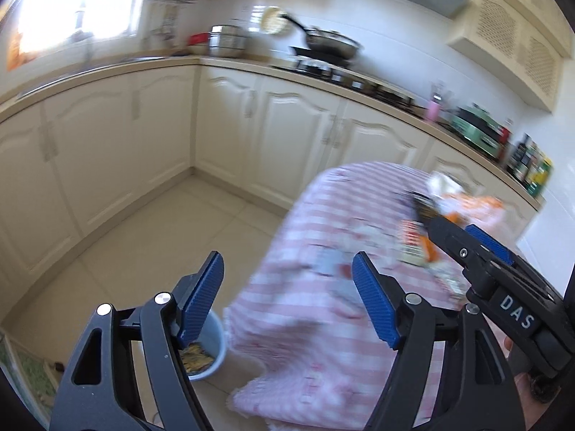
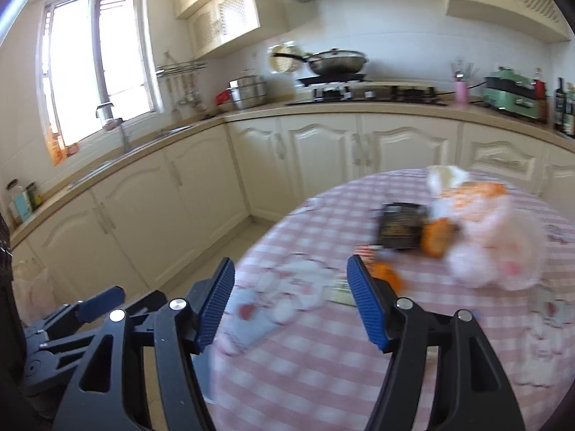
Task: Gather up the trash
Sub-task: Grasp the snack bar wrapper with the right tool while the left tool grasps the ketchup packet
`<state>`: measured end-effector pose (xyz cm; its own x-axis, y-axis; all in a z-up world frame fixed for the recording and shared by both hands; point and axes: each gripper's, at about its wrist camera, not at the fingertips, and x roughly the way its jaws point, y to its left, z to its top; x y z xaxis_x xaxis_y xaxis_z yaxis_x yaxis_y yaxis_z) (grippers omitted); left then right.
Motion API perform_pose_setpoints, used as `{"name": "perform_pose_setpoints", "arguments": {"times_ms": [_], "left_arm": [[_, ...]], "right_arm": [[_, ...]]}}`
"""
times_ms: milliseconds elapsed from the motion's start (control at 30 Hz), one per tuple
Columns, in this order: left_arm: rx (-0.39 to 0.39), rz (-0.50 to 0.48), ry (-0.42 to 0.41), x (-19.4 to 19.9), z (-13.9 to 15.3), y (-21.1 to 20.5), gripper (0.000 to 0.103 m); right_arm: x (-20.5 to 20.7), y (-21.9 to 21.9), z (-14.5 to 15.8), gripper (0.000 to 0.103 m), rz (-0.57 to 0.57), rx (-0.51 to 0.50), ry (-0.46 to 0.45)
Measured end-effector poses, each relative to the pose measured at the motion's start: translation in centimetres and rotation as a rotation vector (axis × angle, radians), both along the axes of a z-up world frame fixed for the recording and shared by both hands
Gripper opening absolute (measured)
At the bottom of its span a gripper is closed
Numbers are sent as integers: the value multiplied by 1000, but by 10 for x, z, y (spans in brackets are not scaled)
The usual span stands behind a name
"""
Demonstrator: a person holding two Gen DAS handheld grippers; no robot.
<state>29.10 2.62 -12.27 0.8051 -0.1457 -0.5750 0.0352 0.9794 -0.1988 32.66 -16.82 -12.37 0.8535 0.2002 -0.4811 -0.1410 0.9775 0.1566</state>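
Observation:
A round table with a pink checked cloth holds trash: a black packet, orange wrappers, a crumpled white and orange plastic bag and a small flat pale wrapper. My right gripper is open and empty above the table's near left part, short of the trash. My left gripper is open and empty at the table's left edge. A pale blue bin with scraps inside stands on the floor below it. The right gripper also shows in the left wrist view.
Cream cabinets and a countertop run along the far walls. On it are a stove with a wok, steel pots, a pink cup, a green appliance and bottles. The tiled floor lies left of the table.

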Motion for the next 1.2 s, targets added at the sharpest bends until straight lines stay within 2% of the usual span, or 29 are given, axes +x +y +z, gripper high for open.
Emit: {"name": "perform_pose_setpoints", "arguments": {"times_ms": [133,200,367,467,533,600,733,867,1200], "left_arm": [[40,-57,11,-2,0,-39,71],[50,-66,23,-3,-4,-47,71],[95,-79,47,-2,-10,-66,71],[106,-88,54,1,-10,-74,71],[111,-93,61,4,-10,-78,71],[109,-104,70,9,-10,-82,71],[81,-132,94,23,-12,-89,71],[68,-159,128,41,-18,-100,71],[110,-226,196,87,-32,-128,71]], "right_arm": [[-8,-48,-8,66,-73,-36,72],[-2,-68,-17,66,-80,-33,143],[10,-75,-36,66,-32,-41,248],[18,-68,-41,65,11,-58,277],[24,-61,-46,52,38,-81,303],[30,-55,-50,26,60,-96,325],[37,-59,-46,26,29,-105,305],[44,-74,-38,26,-34,-69,250],[53,-95,-34,25,-87,29,206]]}}
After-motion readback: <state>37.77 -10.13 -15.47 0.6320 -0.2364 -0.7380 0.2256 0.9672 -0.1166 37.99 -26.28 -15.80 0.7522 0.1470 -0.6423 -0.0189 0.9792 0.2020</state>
